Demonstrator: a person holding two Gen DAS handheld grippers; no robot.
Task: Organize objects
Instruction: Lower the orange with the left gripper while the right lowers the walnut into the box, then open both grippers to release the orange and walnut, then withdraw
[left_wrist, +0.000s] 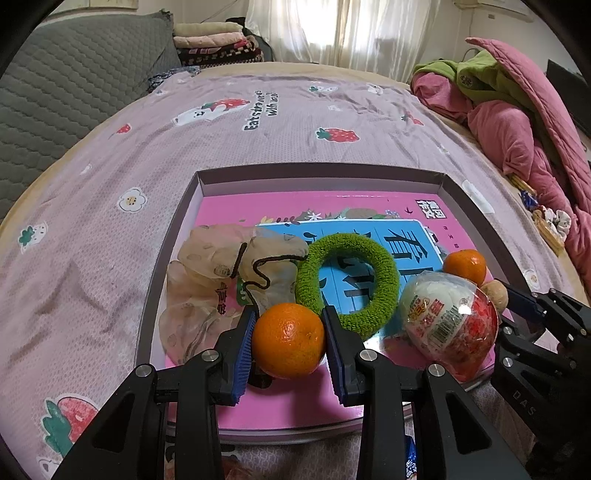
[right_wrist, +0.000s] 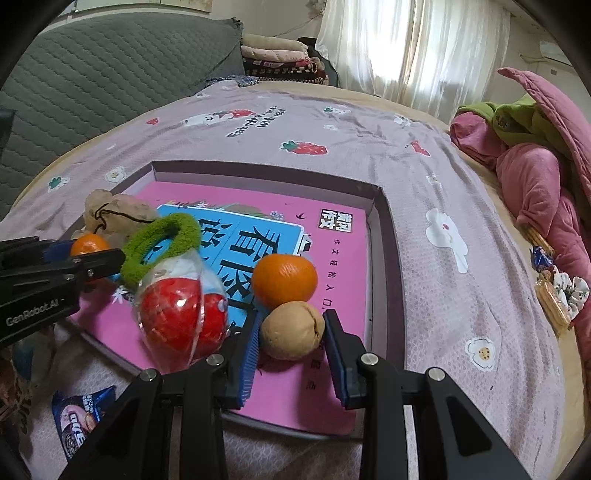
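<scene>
Nearest to us in the left wrist view, our left gripper (left_wrist: 289, 341) has its jaws clamped on a tangerine (left_wrist: 289, 340), both blue pads pressed to its sides, over the pink book (left_wrist: 288, 406) that lies in the shallow box (left_wrist: 454, 192) on the bed. In the right wrist view our right gripper (right_wrist: 291, 343) has its jaws apart around a walnut (right_wrist: 292, 329); the left pad touches the nut, and a gap shows on the right. Just behind the walnut and touching it sits a second tangerine (right_wrist: 284, 281). To its left lies a red and white plastic-wrapped toy egg (left_wrist: 448, 325), with a green fuzzy ring (left_wrist: 347, 282) beyond it, resting on the book's blue panel. A beige drawstring pouch (left_wrist: 221, 277) sits at the box's left side, its dark cord trailing toward the held tangerine. The box rests on a mauve bedsheet (left_wrist: 110, 229) printed with strawberries. A blue snack packet (right_wrist: 79, 421) lies on the bed outside the box, near its front edge.
</scene>
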